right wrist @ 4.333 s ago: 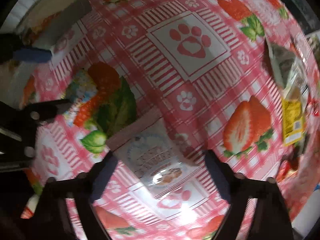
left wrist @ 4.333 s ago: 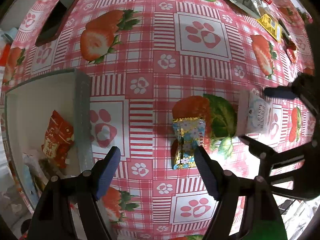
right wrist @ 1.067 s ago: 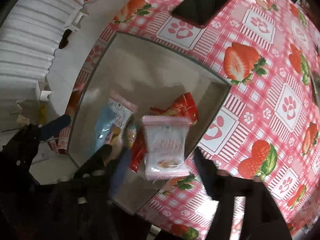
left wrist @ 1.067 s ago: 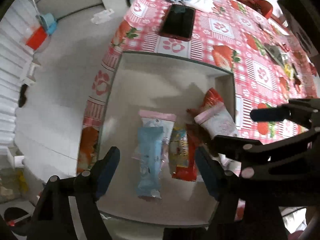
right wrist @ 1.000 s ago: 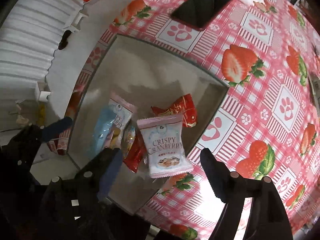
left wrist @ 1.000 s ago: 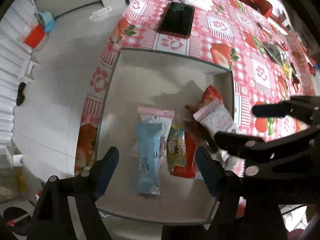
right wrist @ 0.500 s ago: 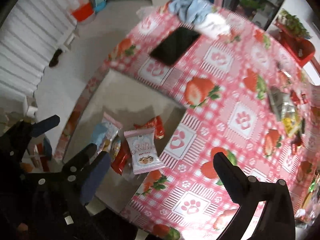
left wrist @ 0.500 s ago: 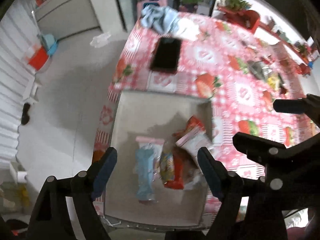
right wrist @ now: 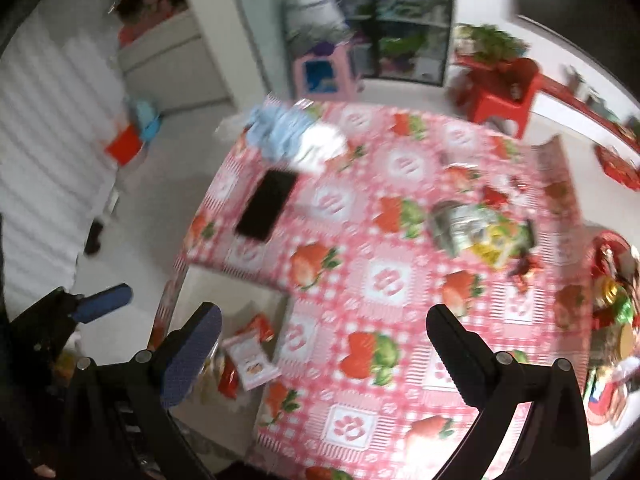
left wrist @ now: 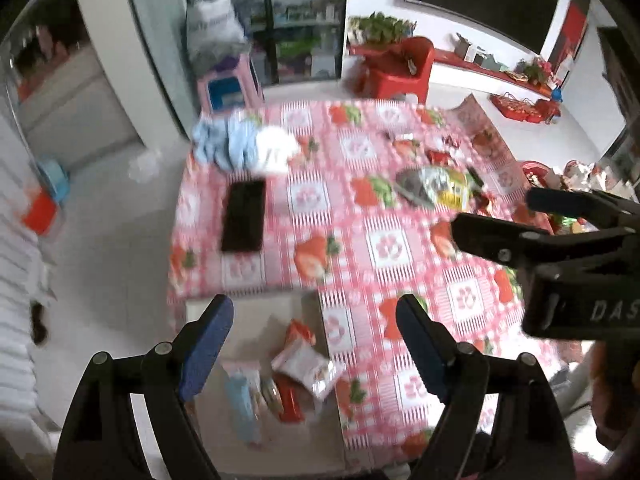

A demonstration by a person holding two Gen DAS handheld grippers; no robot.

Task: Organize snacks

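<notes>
While both tongs, left (left wrist: 314, 352) and right (right wrist: 322, 350), hang open and empty, I read the sorted snacks (left wrist: 296, 376) as lying in the tray (left wrist: 256, 312) at the tabletop's (left wrist: 384, 248) near-left corner; unsorted packets (right wrist: 476, 232) wait toward its far-right edge.

Bright daylight, soft shadows. Both views motion-blurred, tabletop (left wrist: 360, 240) pattern smeared; tongs sharper. Heavy fisheye bending, black vignette at corners. Pale glare washes floor (right wrist: 152, 184).
</notes>
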